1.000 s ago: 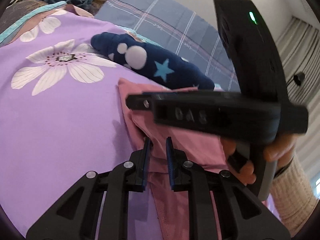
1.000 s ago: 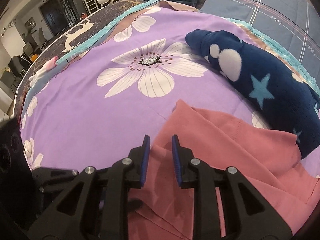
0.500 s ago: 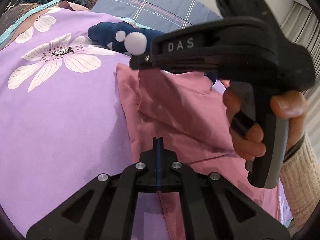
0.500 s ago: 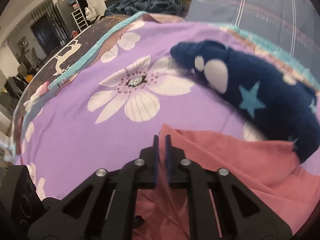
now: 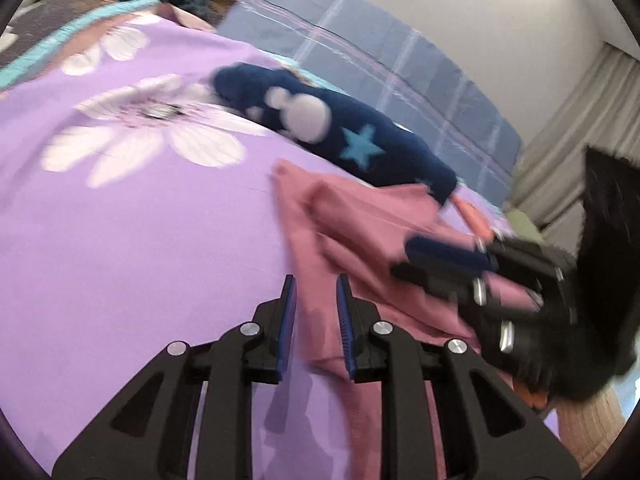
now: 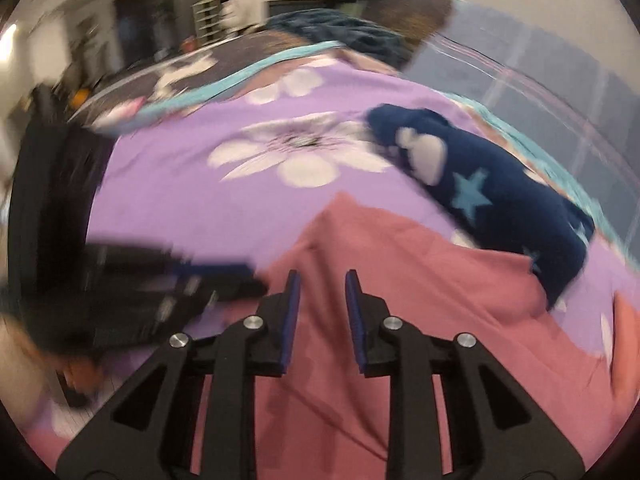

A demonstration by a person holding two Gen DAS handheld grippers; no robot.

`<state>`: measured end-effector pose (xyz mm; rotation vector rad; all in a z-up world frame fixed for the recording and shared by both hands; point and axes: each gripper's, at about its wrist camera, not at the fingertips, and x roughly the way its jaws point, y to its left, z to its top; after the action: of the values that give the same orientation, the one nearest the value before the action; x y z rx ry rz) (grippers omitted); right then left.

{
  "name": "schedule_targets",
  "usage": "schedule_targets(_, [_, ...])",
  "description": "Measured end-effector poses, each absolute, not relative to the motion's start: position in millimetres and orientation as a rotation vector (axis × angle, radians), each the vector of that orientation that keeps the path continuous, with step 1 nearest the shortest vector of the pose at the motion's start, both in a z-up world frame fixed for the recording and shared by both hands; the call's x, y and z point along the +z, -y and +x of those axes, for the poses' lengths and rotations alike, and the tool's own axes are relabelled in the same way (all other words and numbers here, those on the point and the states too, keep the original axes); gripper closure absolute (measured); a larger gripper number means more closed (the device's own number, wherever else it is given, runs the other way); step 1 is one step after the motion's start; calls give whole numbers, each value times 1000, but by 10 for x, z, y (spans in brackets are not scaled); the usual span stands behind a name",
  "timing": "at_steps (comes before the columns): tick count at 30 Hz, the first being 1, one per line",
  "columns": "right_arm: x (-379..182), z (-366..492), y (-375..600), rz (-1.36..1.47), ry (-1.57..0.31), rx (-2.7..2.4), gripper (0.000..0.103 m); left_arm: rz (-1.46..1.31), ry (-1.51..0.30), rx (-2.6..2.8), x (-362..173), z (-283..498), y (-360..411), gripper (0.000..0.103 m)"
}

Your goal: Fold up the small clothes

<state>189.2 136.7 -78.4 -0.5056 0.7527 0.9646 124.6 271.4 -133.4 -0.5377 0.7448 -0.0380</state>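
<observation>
A pink garment (image 5: pixel 360 236) lies folded over on the purple flowered bedspread (image 5: pixel 132 240); it also shows in the right wrist view (image 6: pixel 420 280). My left gripper (image 5: pixel 316 284) is open above the garment's left edge, nothing between its pads. My right gripper (image 6: pixel 322 280) is open above the pink cloth, empty. The right gripper shows blurred in the left wrist view (image 5: pixel 452 264), low over the garment. The left gripper shows blurred at the left of the right wrist view (image 6: pixel 168 276).
A navy plush cloth with stars and white spots (image 5: pixel 340 136) lies just behind the pink garment, also in the right wrist view (image 6: pixel 480 184). A blue checked blanket (image 5: pixel 400 72) lies beyond it. Curtains (image 5: pixel 580 140) hang at the right. Both views are motion-blurred.
Both grippers were shut on the pink garment half a second ago and have opened and let it go. The lifted layer now lies folded over. The right gripper dropped lower and to the right.
</observation>
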Motion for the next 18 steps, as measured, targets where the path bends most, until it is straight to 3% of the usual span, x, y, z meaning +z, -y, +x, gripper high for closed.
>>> schedule_targets(7, [-1173, 1882, -1749, -719, -715, 891, 85, -633, -638, 61, -1187, 1073, -3232, 82])
schedule_targets(8, [-1192, 1944, -1761, -698, -726, 887, 100, -643, -635, 62, -1188, 1068, -3262, 82])
schedule_targets(14, [-817, 1952, -1496, -424, -852, 1104, 99, -631, -633, 18, -1164, 1088, -3192, 82])
schedule_targets(16, [-835, 1922, -1441, -403, -946, 1182, 88, -627, -635, -4, -1154, 1077, -3164, 82])
schedule_targets(17, [-911, 1937, -1412, -394, -1017, 1195, 63, -618, -643, -17, -1157, 1087, -3128, 82])
schedule_targets(18, [-964, 1948, -1387, -401, -1038, 1170, 52, -611, -650, -20, -1161, 1089, -3111, 80])
